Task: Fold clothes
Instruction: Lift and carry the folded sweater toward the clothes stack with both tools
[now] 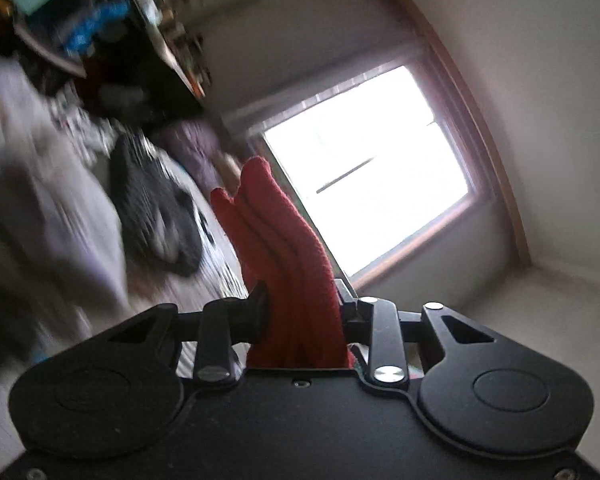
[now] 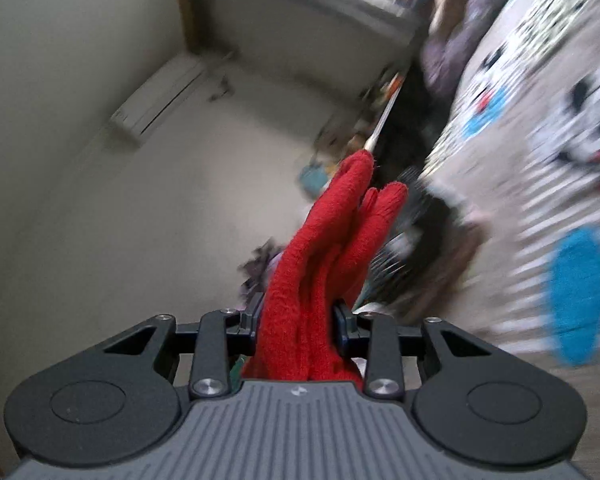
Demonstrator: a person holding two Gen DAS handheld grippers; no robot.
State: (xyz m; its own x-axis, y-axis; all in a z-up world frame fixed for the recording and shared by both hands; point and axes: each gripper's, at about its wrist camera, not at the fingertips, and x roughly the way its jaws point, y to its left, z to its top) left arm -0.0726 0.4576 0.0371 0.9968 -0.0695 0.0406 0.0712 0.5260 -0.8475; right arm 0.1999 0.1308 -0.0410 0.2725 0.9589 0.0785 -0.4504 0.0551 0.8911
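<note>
Red knitted covers hide both grippers' fingers. My left gripper (image 1: 260,188) is held up and tilted toward a window; its red-covered fingers (image 1: 284,240) lie pressed together with nothing between them. My right gripper (image 2: 372,184) also points up, toward a wall, with its red-covered fingers (image 2: 320,264) pressed together and empty. A dark striped garment (image 1: 156,208) lies on the bed in the left wrist view and shows blurred in the right wrist view (image 2: 428,216). A pale grey-lilac cloth (image 1: 32,192) lies to its left.
A bed with a cartoon-print sheet (image 2: 540,128) fills the right of the right wrist view. A purple cloth (image 1: 200,148) lies at the bed's far end. A cluttered shelf (image 1: 160,40), a bright window (image 1: 372,168) and a wall air conditioner (image 2: 160,96) surround it.
</note>
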